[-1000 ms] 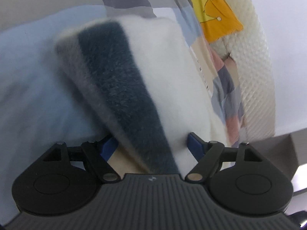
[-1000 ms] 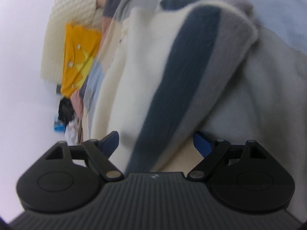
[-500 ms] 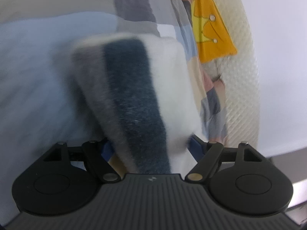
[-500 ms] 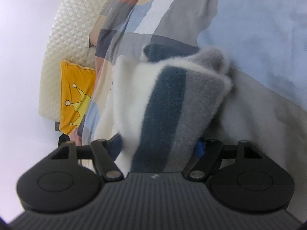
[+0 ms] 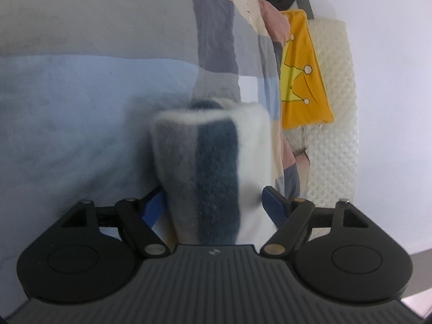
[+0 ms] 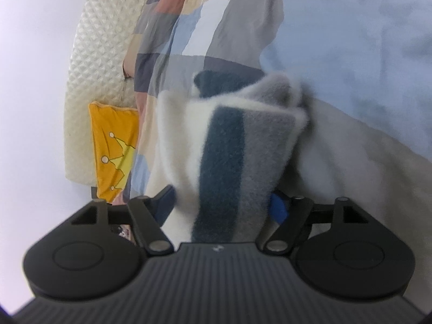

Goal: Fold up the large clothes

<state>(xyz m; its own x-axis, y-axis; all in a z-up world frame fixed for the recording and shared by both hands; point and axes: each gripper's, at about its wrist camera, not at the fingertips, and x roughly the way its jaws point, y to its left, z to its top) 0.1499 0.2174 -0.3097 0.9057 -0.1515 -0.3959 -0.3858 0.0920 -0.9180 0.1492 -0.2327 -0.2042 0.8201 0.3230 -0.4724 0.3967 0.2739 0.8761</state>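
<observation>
So compared with a second back, the fuzzy striped garment (image 5: 213, 172) has swung from a slanted lean to nearly straight up in the left wrist view, and it looks more bunched and shorter, with its folded top edge now lower in the picture. In the right wrist view it has pulled in from a long drape to a compact folded wad (image 6: 232, 162). The left gripper (image 5: 213, 202) has its jaws spread wide, and the thick fabric fills the gap, both blue pads pressing its sides. The right gripper (image 6: 224, 202) has just been opening a touch, yet the cloth is wedged between its pads too. All of it hangs over the patchwork bedspread (image 5: 81, 94), the yellow crown pillow (image 5: 302, 81) off to the side.
</observation>
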